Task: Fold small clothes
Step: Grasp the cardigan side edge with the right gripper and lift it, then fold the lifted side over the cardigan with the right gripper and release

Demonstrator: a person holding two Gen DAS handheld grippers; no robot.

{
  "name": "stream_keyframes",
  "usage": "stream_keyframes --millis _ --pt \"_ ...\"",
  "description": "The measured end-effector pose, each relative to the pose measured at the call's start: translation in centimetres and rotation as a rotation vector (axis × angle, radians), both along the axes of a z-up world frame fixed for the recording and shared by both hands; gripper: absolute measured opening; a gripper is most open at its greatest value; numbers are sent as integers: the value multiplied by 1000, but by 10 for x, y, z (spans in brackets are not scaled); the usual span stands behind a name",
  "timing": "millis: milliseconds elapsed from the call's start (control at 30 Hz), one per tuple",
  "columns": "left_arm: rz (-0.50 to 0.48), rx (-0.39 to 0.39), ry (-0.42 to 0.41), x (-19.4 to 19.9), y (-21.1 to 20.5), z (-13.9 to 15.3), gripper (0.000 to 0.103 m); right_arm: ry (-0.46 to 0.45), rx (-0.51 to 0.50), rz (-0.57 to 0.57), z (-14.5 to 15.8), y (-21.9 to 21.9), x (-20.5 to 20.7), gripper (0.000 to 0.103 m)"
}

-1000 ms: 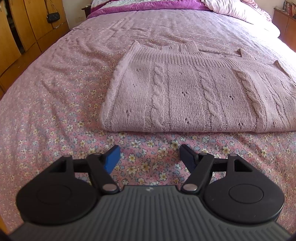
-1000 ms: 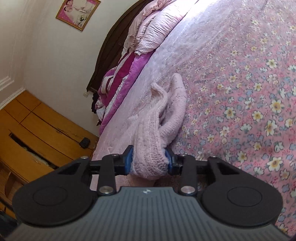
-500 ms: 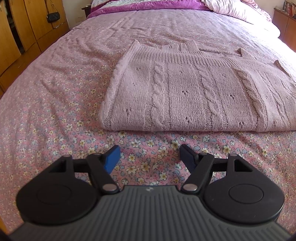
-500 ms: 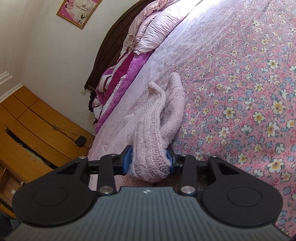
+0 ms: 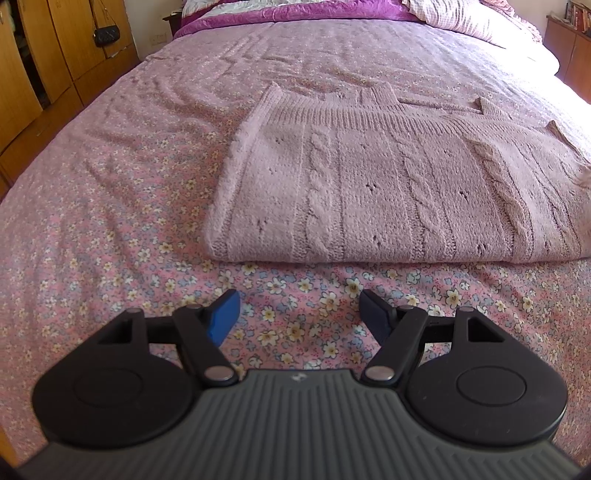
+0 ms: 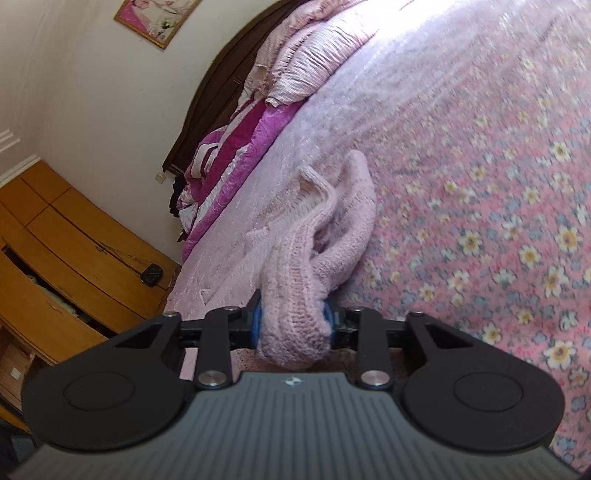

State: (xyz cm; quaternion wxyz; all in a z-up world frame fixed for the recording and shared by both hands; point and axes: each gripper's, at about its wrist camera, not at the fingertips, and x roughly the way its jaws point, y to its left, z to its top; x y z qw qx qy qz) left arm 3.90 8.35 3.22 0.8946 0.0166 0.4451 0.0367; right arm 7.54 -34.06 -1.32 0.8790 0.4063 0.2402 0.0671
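A pale pink cable-knit sweater [image 5: 388, 184] lies folded flat on the flowered bed sheet [image 5: 110, 229]. My left gripper [image 5: 299, 314] hovers over the sheet just short of the sweater's near folded edge, open, with nothing between its blue pads. In the right wrist view my right gripper [image 6: 293, 321] pinches a bunched edge of the same sweater [image 6: 295, 280]. Its jaws are closing and the pads press into the knit from both sides. The lifted knit drapes away from the pads toward the rest of the garment on the bed.
Wooden wardrobe doors [image 5: 44, 55] with a small black purse [image 5: 107, 35] stand left of the bed. Purple and pink bedding [image 6: 236, 147] and pillows [image 6: 314, 70] pile up at the dark headboard. A wooden cabinet [image 5: 569, 40] is at the far right.
The right gripper's jaws have narrowed, squeezing the bunched knit tighter, and its view has rolled a little. The left gripper and the flat sweater look the same.
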Motion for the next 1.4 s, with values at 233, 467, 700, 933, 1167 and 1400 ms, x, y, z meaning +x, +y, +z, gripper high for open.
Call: stream_keyframes --millis 233,467,700,933,1167,1400 --pt "4 -8 -37 0 13 15 73 -22 70 31 23 6 10 28" --pt "6 12 -78 3 26 33 73 -97 77 70 54 27 18 27" --pt "22 29 -125 9 44 51 73 -162 43 178 96 79 35 26" --pt "81 34 -157 6 75 60 73 -237 7 339 128 151 53 26" --pt "130 34 -149 0 102 55 73 -158 -126 564 118 243 76 26" --pt "127 19 -157 3 115 48 73 -31 -355 687 79 319 69 36"
